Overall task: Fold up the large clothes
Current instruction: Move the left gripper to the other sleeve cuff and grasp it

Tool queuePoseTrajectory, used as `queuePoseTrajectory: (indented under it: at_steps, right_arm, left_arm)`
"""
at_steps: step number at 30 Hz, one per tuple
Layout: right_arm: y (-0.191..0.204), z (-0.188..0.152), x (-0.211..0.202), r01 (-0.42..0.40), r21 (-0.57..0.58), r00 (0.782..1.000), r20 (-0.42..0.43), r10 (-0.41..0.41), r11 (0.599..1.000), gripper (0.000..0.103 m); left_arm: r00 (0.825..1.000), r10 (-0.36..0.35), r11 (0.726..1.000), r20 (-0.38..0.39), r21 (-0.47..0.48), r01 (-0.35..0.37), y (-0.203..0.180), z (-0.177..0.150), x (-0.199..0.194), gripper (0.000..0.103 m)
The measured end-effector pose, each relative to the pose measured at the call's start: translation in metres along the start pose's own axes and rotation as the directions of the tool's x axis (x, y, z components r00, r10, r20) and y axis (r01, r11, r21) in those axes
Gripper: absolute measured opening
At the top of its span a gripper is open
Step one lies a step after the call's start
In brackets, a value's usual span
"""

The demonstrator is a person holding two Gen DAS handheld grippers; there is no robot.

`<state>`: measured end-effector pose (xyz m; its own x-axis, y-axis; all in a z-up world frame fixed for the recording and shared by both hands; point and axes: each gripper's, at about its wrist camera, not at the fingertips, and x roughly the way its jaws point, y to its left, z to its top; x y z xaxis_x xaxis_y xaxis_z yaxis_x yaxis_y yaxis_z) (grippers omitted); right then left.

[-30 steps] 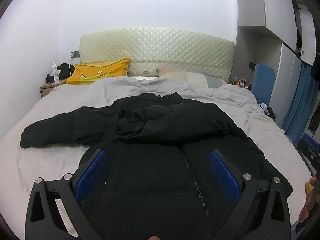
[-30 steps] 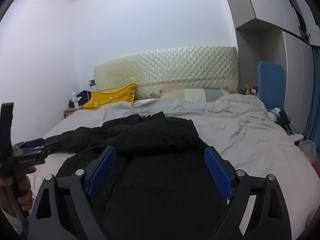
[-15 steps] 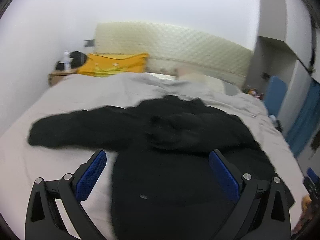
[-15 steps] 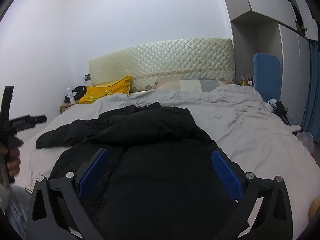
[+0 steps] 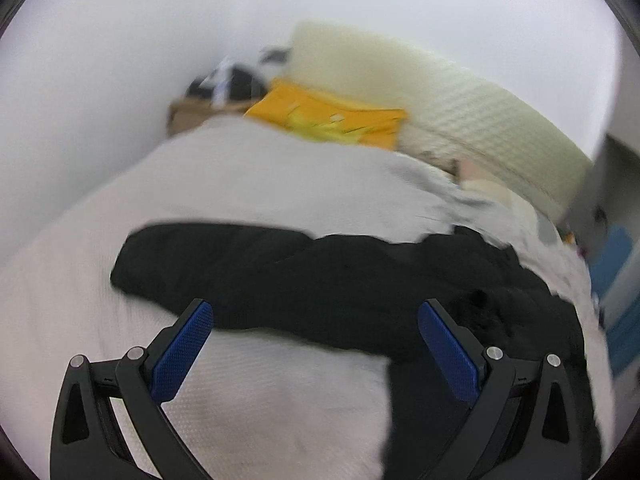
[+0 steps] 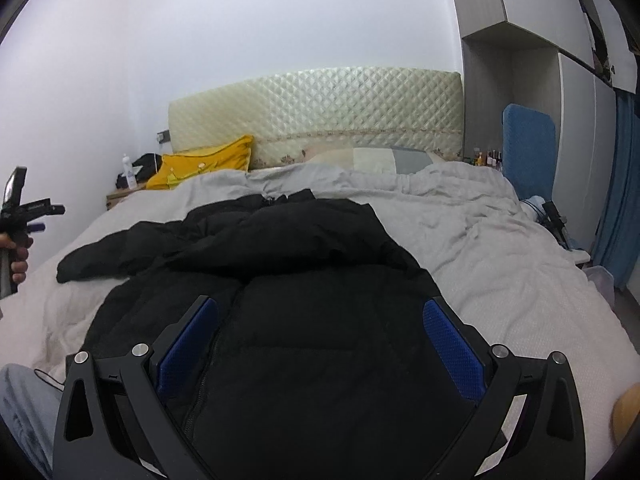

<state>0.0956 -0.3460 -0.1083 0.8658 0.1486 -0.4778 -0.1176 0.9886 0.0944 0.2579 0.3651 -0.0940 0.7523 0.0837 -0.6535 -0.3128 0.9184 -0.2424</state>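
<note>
Two wrist fisheyes angled down from the bed's [image 6: 520, 264] foot, headboard [image 6: 320, 116] and black jacket [image 6: 304, 320] shared.

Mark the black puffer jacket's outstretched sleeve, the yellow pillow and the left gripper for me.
outstretched sleeve [image 5: 208, 264]: left wrist view, middle of the sleeve lying on the bed.
yellow pillow [image 6: 200, 166]: right wrist view, middle of its face.
left gripper [image 5: 316, 344]: left wrist view, midway between its blue fingertips.

I can read no words or numbers here; the white lettering on my black left gripper [image 6: 28, 210] is too small to make out.
</note>
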Motion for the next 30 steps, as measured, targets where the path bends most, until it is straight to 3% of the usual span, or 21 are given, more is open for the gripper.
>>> queuePoseTrajectory:
  at_steps: [2,8,14,19,23,26,30]
  right_arm:
    - [0.001,-0.001,0.004,0.002,0.008,1.0,-0.01,-0.002,1.0,0.103]
    - [0.001,0.0,0.012,0.034,0.032,0.999,-0.021,-0.033,0.999,0.103]
    - [0.0,0.005,0.03,0.068,0.082,0.996,-0.054,-0.064,0.994,0.103]
    - [0.002,0.008,0.047,0.093,0.098,0.993,-0.084,-0.085,0.991,0.103]
    - [0.003,0.01,0.054,0.118,0.105,0.99,-0.088,-0.109,0.988,0.103]
    - [0.0,0.009,0.061,0.14,0.114,0.986,-0.103,-0.128,0.984,0.103]
    - [-0.005,0.007,0.069,0.152,0.145,0.982,-0.134,-0.133,0.978,0.103]
  left_arm:
    - [0.999,0.013,0.992,-0.048,-0.126,-0.019,0.042,0.004,0.027,0.103]
    - [0.995,-0.017,0.947,-0.095,-0.321,-0.014,0.125,-0.003,0.087,0.102]
    - [0.992,-0.075,0.865,-0.101,-0.501,0.014,0.2,-0.022,0.143,0.101]
    - [0.991,-0.118,0.825,-0.056,-0.561,0.066,0.233,-0.027,0.174,0.101]
    - [0.99,-0.138,0.816,0.006,-0.566,0.117,0.244,-0.022,0.192,0.099]
    - [0.99,-0.135,0.805,0.041,-0.577,0.134,0.252,-0.017,0.204,0.091]
    - [0.992,-0.12,0.805,0.044,-0.581,0.123,0.249,-0.011,0.218,0.068]
